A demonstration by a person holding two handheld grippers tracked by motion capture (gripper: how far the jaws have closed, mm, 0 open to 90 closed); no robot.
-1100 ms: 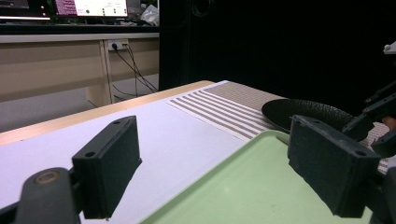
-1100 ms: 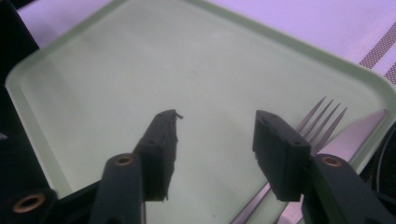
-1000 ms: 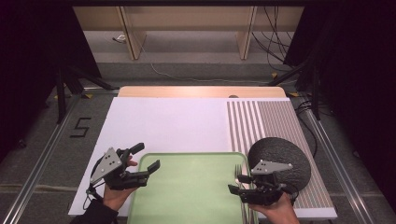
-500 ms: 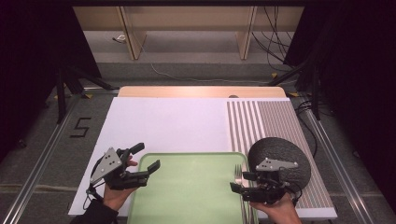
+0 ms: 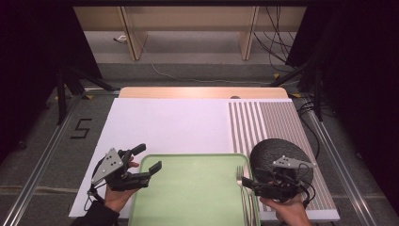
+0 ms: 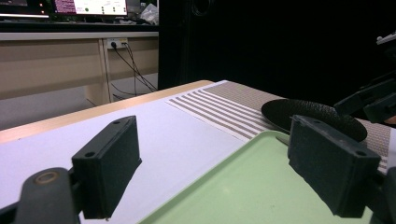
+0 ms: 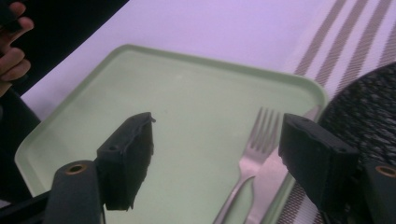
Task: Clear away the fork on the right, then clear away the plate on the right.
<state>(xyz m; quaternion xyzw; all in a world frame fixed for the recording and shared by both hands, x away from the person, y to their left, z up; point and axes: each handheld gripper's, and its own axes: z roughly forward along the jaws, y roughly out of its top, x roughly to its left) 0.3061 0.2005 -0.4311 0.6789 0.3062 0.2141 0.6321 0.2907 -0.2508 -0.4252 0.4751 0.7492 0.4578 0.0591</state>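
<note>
Fork (image 7: 254, 154) flat on green tray (image 5: 188, 197) (right edge), right gripper (image 7: 219, 154) jaws just opened, apart above it

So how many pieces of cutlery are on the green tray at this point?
2. A fork lies at the tray's right edge, tines pointing away from the person, and what looks like a knife lies beside it against the rim. The right gripper may hide more.
</note>
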